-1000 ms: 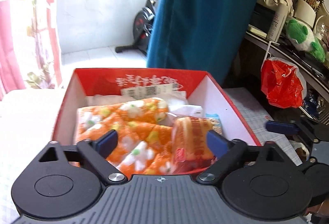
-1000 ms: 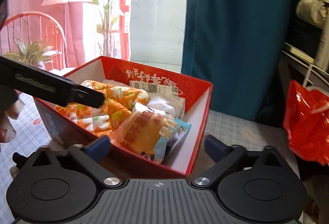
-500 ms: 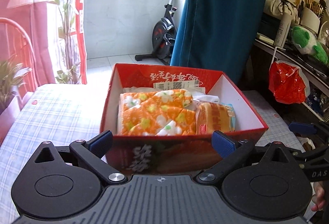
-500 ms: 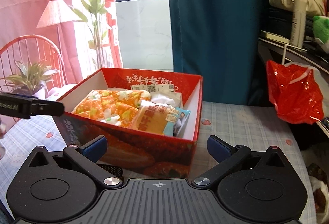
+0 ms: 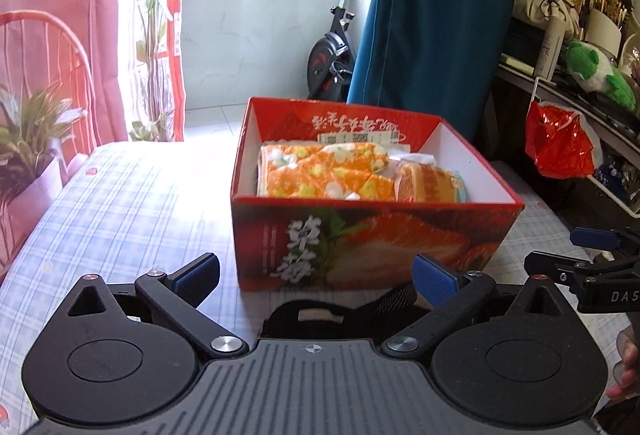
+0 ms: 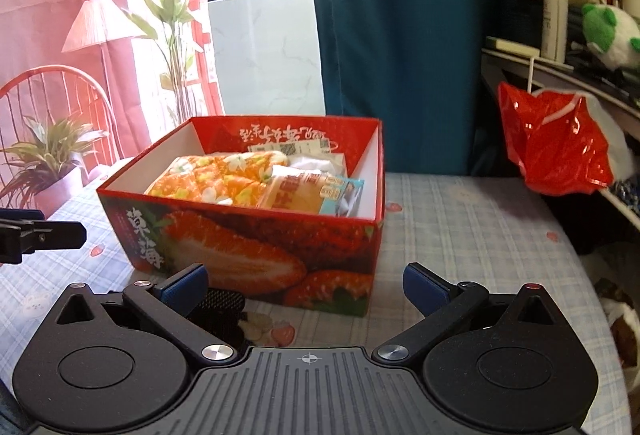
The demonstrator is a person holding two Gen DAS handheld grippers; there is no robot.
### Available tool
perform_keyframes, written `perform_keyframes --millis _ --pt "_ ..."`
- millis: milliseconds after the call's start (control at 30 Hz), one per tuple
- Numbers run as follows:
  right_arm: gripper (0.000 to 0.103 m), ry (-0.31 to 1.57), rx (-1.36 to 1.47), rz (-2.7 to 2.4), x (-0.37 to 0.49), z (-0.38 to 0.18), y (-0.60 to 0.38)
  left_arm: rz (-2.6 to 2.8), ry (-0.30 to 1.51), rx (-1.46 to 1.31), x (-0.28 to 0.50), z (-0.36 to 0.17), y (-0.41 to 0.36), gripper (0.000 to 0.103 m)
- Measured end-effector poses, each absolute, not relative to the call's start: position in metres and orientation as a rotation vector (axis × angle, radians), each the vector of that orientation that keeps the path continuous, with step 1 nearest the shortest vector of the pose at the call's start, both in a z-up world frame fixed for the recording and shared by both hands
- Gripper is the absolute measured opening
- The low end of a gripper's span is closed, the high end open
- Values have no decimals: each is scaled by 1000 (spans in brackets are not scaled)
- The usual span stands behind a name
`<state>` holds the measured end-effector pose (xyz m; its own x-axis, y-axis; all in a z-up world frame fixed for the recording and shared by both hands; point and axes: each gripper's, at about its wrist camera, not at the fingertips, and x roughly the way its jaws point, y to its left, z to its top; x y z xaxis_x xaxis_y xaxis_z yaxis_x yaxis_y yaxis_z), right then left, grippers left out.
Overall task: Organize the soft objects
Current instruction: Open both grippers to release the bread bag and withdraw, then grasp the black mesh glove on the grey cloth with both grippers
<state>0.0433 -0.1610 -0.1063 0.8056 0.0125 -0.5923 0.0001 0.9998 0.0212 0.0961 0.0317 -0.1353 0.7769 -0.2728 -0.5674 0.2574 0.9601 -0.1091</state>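
A red strawberry-print box stands on the checked tablecloth. Inside lie an orange flowered cloth, a wrapped bread packet to its right, and something white behind them. My left gripper is open and empty, held just in front of the box's near wall. My right gripper is also open and empty, short of the box's near right corner. Each gripper's tip shows at the edge of the other's view: the right gripper and the left gripper.
The checked tablecloth spreads left and right of the box. A red plastic bag hangs from a cluttered shelf on the right, with a green-and-white plush toy. A potted plant and red chair stand left. A blue curtain hangs behind.
Both grippers have pulled back and away from the box, from over its contents to in front of it. The cloth and packet stay in the box.
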Motion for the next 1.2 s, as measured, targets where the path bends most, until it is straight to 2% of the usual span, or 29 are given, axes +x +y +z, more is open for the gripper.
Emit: perform_keyframes --millis 600,867,967,1033,1133,1200 --pt "103 695 29 25 22 -149 -153 -271 731 -49 73 -178 49 102" --pt "101 738 -13 29 26 -163 -140 -286 762 -112 73 -189 58 98" --pt "96 750 -11 35 27 -166 -138 -286 772 -130 76 -193 60 91" --pt "94 752 -6 40 27 -168 -138 -285 775 -142 78 -194 63 82" --pt "86 756 -1 52 30 -168 -138 -300 770 -157 83 -195 66 71" --pt "77 764 4 67 33 -169 -137 -312 765 -165 87 -195 66 70"
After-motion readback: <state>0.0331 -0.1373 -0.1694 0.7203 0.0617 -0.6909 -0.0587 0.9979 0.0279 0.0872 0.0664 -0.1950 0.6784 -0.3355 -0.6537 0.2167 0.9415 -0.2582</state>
